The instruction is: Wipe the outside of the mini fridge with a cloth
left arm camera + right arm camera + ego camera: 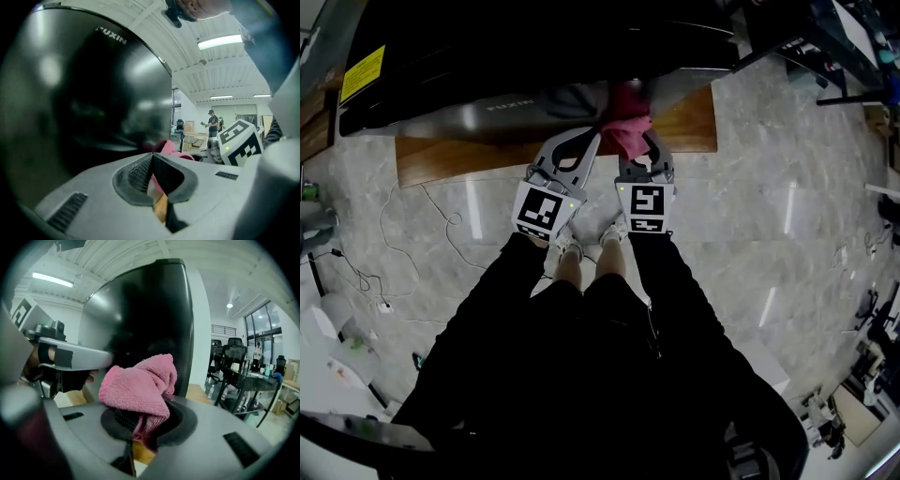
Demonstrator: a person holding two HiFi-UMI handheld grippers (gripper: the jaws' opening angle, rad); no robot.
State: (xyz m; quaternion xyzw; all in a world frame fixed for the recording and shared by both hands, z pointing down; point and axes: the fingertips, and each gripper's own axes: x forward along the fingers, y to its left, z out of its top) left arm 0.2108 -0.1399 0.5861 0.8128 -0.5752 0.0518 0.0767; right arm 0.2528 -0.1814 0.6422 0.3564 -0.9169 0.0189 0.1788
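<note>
The black mini fridge [534, 56] stands on a wooden base [450, 155] ahead of me; its glossy front fills the left gripper view [84, 93] and rises dark in the right gripper view [140, 315]. A pink cloth [140, 385] is bunched between the jaws of my right gripper [140, 425], which is shut on it and holds it against the fridge's lower front [628, 127]. My left gripper [591, 136] sits just left of the cloth, close to the fridge, jaws shut with nothing between them [151, 171].
Marble floor [769, 234] spreads around the wooden base. White cables [394, 234] trail on the floor at left. Office chairs and a desk [239, 371] stand to the right. People [212, 123] stand far off in the room.
</note>
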